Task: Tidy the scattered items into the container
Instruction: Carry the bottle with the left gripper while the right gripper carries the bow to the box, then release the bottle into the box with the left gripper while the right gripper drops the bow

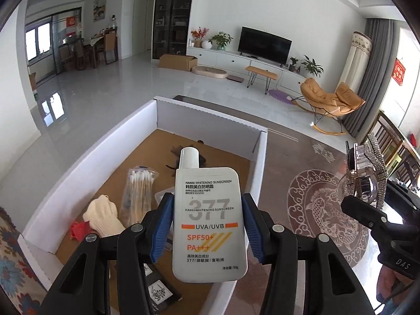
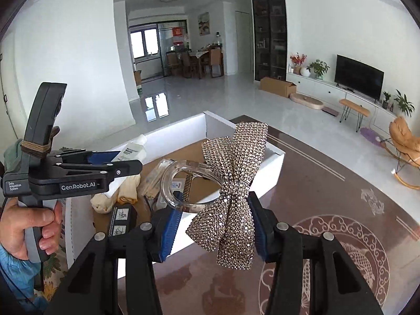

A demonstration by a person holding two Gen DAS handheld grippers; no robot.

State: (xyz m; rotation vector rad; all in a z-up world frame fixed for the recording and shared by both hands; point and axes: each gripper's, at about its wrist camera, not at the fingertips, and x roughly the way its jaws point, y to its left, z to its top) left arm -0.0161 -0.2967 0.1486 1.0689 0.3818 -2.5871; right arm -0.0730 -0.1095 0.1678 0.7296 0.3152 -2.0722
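left gripper (image 1: 208,218): its two blue pads squeeze the sides of the sunscreen (image 1: 210,223), so it is clamped on it.
sunscreen: a flat white bottle, cap at 12 o'clock, held up over the box (image 1: 86,155), not lying in it.
right gripper (image 2: 215,223): its blue pads are clamped on the bow clip (image 2: 233,191).
bow clip: a sparkly bow on a clear plastic claw with a small spring (the bow leans toward 1 o'clock). it is held up over the near corner of the box and the table (image 2: 328,183).
box: white walls and a brown floor, open on top, sitting on the table.
in the box: a pack of cotton swabs (image 1: 137,194) at 10 o'clock from the sunscreen, a cream glove (image 1: 103,218) just beside the swabs, a red thing (image 1: 78,229) touching the glove, a black packet (image 1: 160,291) near 7 o'clock, and a dark thing (image 1: 181,155) behind the bottle cap that i cannot make out.
table: dark brown with a white round dragon drawing.
hand (image 2: 23,225): seen at 9 o'clock in the right view, wrapped around the handle of the left gripper.
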